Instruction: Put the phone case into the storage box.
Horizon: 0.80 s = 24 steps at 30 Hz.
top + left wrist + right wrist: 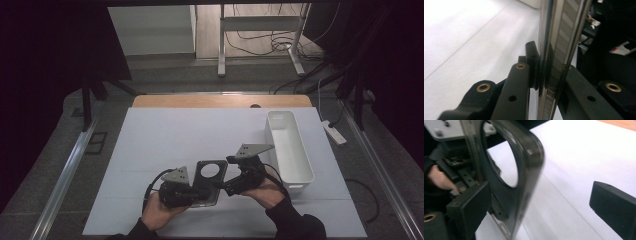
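Left gripper (197, 192) pinches the dark phone case (209, 181), jaws pressed flat on its near end, holding it just above the white sheet (160, 140). Our right gripper (231, 186) stands spread, the case's edge between its jaws. We judge a handover: we should close the right squarely below the round camera hole (211, 169) before the left lets go. The white bin (289, 150) waits beside.

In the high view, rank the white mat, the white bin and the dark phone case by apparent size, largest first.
1. White mat, by far.
2. White bin.
3. Dark phone case, though the left gripper hides part of it.
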Each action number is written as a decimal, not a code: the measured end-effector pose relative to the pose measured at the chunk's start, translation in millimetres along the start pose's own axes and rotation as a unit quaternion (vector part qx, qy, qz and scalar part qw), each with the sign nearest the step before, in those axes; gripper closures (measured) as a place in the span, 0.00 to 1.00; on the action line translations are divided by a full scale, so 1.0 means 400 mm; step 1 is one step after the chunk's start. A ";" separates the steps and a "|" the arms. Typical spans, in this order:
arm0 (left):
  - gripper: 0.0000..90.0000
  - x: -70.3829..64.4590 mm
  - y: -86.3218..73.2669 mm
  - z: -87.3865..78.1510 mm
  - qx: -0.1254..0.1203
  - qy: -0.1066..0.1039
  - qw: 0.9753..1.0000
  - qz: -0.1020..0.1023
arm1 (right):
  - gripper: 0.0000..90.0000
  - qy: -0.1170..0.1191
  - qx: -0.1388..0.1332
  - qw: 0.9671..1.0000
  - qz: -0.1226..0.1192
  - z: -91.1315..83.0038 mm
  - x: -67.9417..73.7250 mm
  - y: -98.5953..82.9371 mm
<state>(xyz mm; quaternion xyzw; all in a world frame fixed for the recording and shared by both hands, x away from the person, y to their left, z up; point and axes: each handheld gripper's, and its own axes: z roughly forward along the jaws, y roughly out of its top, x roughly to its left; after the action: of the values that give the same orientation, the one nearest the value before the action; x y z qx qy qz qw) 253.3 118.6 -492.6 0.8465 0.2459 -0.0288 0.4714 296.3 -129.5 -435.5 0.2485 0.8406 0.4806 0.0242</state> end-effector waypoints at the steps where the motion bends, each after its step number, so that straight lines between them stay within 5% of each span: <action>1: 0.95 -0.001 0.001 -0.001 0.003 0.015 1.000 -0.001 | 0.02 -0.003 -0.001 1.000 0.004 -0.002 -0.003 0.000; 7: 0.95 -0.003 0.003 -0.002 0.004 0.056 0.998 -0.015 | 0.00 -0.035 -0.015 0.999 0.008 -0.005 -0.010 0.000; 8: 0.95 -0.005 0.004 -0.002 0.008 0.074 0.997 -0.017 | 0.00 -0.038 -0.016 0.999 0.010 -0.005 -0.010 0.001; 17: 0.95 -0.014 0.008 0.002 0.019 0.129 0.991 -0.026 | 0.00 -0.051 -0.002 0.999 0.011 0.000 -0.017 -0.002; 24: 0.95 -0.016 0.010 0.005 0.021 0.146 0.988 -0.035 | 0.01 -0.060 -0.003 0.998 0.026 -0.002 -0.016 0.000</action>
<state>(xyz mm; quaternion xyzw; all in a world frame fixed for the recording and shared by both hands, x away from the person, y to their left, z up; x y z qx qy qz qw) 249.6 112.8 -488.9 0.8419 0.3411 0.0736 0.4116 301.7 -133.1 -436.6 0.2984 0.8295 0.4679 0.0632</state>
